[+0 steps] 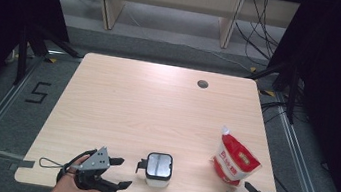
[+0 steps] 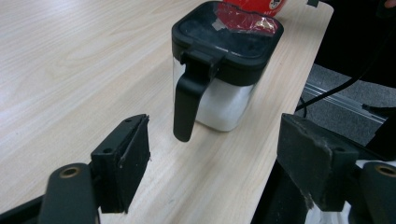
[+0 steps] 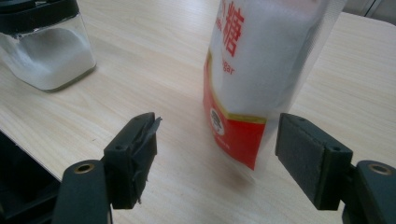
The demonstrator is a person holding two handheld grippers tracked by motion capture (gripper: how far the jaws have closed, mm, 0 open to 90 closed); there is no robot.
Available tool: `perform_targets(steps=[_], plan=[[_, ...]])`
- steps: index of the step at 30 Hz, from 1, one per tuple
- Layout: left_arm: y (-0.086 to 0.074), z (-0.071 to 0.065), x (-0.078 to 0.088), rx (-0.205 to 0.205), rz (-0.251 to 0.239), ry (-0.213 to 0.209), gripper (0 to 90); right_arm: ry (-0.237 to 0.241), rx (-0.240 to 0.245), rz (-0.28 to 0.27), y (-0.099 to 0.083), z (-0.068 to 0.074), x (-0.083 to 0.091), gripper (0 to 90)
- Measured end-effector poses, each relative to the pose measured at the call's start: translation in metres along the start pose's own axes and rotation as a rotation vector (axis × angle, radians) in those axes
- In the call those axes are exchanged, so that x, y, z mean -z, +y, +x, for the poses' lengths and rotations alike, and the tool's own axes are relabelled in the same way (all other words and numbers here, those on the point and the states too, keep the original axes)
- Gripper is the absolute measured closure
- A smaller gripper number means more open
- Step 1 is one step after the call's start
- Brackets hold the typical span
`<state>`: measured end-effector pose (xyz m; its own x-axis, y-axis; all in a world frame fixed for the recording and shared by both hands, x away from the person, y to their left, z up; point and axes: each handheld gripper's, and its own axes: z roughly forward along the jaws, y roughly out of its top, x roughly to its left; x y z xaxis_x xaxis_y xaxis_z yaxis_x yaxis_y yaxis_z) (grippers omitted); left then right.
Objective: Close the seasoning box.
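Observation:
A clear square jar (image 1: pixel 158 167) with a black lid and some white powder stands near the table's front edge. Its black handle (image 2: pixel 187 102) points at my left gripper (image 1: pixel 125 172), which is open just left of it. In the left gripper view the jaws (image 2: pixel 215 140) stand wide, with the handle a little ahead and nothing between them. A red and white sugar bag (image 1: pixel 234 160) stands upright at the right. My right gripper (image 1: pixel 238 191) is open just in front of the bag (image 3: pixel 261 56), its pads apart from it. The jar (image 3: pixel 46 51) appears at the upper left of the right gripper view.
The light wooden table (image 1: pixel 157 104) has a round cable hole (image 1: pixel 203 84) near its far edge. Both grippers hang over its front edge. Dark stands and cables (image 1: pixel 287 77) flank the table, and a floor mark (image 1: pixel 37 92) lies to the left.

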<state>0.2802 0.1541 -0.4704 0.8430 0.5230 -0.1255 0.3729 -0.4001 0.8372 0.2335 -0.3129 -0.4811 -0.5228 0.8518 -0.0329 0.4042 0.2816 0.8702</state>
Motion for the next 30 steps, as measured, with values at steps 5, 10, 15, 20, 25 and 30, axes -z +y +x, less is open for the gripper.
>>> perform_targets(steps=[5,10,15,20,25,30], plan=[[-0.008,-0.001,0.002,-0.013,0.021,0.017,24.6,0.007,0.003,0.002,0.000,0.001,0.000,30.4],[-0.016,-0.003,0.005,-0.006,0.022,0.026,24.4,0.003,-0.009,0.007,0.000,0.001,0.000,29.8],[-0.022,0.001,0.009,-0.064,0.057,0.039,24.0,0.018,-0.005,0.005,0.000,0.001,-0.001,29.4],[-0.026,-0.001,0.008,-0.057,0.061,0.051,23.7,0.006,0.018,0.005,0.000,0.000,-0.001,27.2],[-0.030,-0.001,0.005,0.004,0.031,0.066,23.5,0.016,-0.035,0.018,-0.001,0.001,-0.002,23.3],[-0.030,0.003,0.007,-0.002,0.046,0.077,23.4,0.009,-0.020,0.024,-0.001,0.001,-0.003,21.6]])
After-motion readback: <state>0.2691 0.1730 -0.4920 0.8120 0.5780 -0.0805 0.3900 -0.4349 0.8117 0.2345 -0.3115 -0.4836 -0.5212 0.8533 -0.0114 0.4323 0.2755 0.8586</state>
